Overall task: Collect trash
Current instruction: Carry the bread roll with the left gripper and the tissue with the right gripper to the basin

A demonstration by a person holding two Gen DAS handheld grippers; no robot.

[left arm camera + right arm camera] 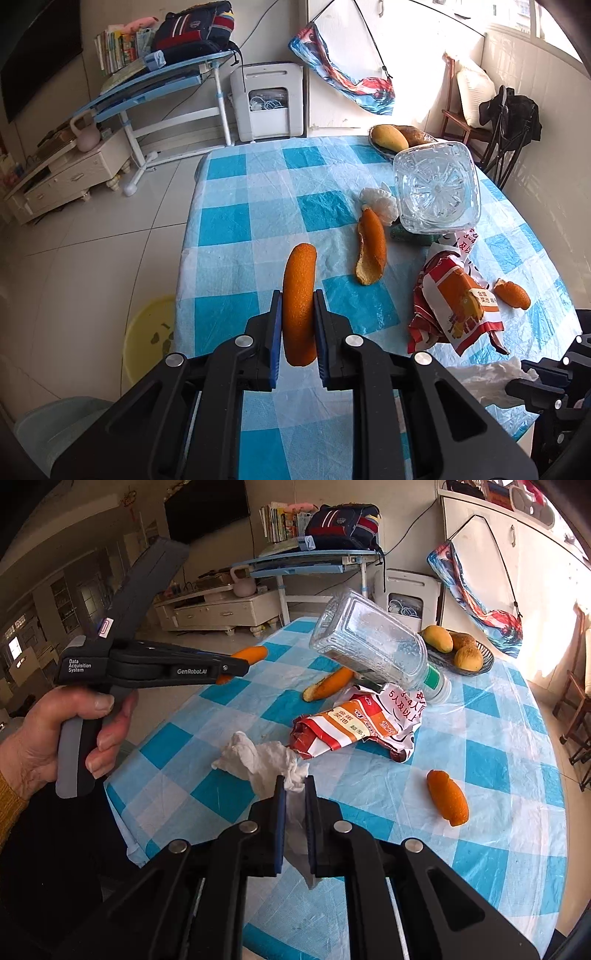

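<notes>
My left gripper [297,297] is shut on a long orange peel [299,295], held above the blue-checked tablecloth [251,206]; the right wrist view shows the same left gripper [240,664] side-on in a hand, the peel [251,652] sticking out. My right gripper [294,780] is shut on a crumpled white tissue [258,760] that trails down to the table's near left. Other trash on the table: a second peel [371,251], a small peel [511,293], a red and orange snack wrapper [454,310], an empty clear plastic bottle [436,188] on its side, and a small white wad [380,201].
A dark bowl [484,661] with mangoes sits at the table's far right. On the floor left of the table stands a yellow basin [147,332]. A blue desk [166,85], a white appliance [269,99] and a low cabinet [70,173] stand beyond. Chairs [506,125] flank the right side.
</notes>
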